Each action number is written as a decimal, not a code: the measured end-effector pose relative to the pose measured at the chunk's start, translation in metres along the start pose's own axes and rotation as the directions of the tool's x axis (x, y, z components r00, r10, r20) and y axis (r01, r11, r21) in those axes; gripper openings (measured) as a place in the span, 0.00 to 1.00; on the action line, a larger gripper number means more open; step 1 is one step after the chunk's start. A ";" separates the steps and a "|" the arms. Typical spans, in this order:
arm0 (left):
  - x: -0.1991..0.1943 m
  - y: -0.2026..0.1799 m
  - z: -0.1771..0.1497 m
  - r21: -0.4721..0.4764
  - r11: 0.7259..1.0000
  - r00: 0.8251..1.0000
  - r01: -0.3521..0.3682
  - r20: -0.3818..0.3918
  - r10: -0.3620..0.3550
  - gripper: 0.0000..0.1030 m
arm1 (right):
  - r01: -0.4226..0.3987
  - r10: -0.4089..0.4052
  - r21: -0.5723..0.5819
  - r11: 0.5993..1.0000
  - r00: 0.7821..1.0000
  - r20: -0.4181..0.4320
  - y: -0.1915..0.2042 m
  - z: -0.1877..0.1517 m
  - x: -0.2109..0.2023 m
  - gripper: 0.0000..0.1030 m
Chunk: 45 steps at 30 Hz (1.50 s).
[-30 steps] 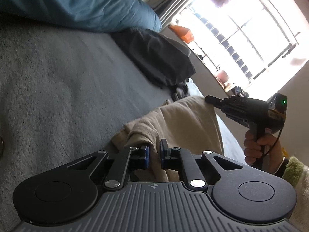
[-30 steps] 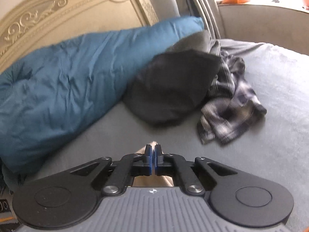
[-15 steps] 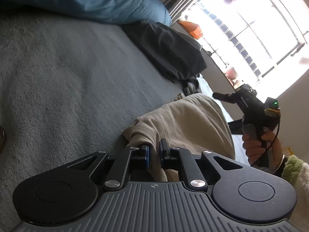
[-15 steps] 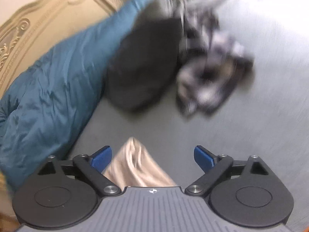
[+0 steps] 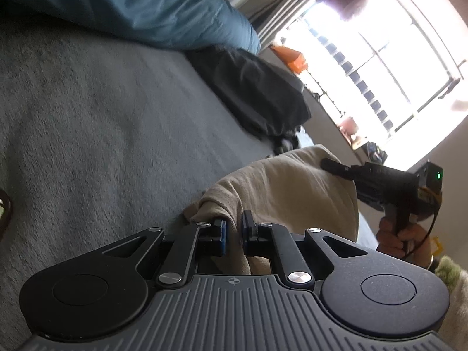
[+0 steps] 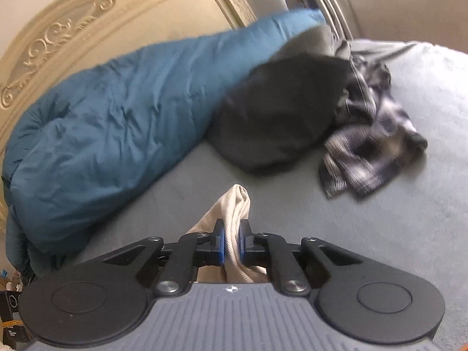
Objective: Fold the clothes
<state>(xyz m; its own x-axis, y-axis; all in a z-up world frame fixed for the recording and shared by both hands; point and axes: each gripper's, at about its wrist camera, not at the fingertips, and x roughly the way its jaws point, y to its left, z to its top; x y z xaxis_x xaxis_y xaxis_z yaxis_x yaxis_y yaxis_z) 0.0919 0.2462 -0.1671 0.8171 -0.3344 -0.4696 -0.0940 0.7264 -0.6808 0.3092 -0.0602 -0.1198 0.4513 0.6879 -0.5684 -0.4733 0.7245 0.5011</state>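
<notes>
A beige garment (image 5: 280, 187) hangs stretched between both grippers above the grey bed. My left gripper (image 5: 233, 235) is shut on one bunched edge of it. In the left wrist view the right gripper (image 5: 329, 163) reaches the cloth's far edge, with a hand (image 5: 400, 234) on its handle. In the right wrist view my right gripper (image 6: 231, 245) has its jaws closing, and its blue pads press on a fold of the beige garment (image 6: 234, 204).
A blue duvet (image 6: 117, 111) lies along the carved headboard (image 6: 73, 35). A black garment (image 6: 278, 117) and a checked one (image 6: 371, 146) sit beyond on the grey bed cover (image 6: 395, 219). A bright window (image 5: 380, 44) is at the far side.
The right gripper let go of the beige cloth, opened wide and swung away, then came back and closed on a fold of it. The left gripper kept its hold and stayed put.
</notes>
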 end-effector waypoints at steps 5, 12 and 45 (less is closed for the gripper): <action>0.008 0.008 -0.001 -0.019 0.998 0.998 -0.054 -0.034 0.053 0.08 | 0.010 -0.011 -0.008 1.000 1.000 -0.020 -0.009 0.004 0.030 0.08; 0.015 0.003 0.006 -0.021 0.996 0.994 -0.087 -0.065 0.086 0.14 | 0.074 -0.066 0.204 0.976 0.997 -0.044 -0.046 -0.014 0.047 0.26; 0.026 -0.132 -0.040 0.500 0.866 0.998 0.018 -0.067 0.018 0.44 | 0.490 -0.487 -0.383 0.783 0.866 0.113 0.008 -0.096 -0.095 0.34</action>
<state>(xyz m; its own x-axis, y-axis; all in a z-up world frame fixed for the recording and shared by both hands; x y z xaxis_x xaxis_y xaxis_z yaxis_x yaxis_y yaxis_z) 0.1023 0.1180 -0.1122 0.7755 -0.3605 -0.5182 0.2176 0.9232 -0.3167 0.1895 -0.1239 -0.1243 0.7069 0.2480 -0.6624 -0.4391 0.8881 -0.1361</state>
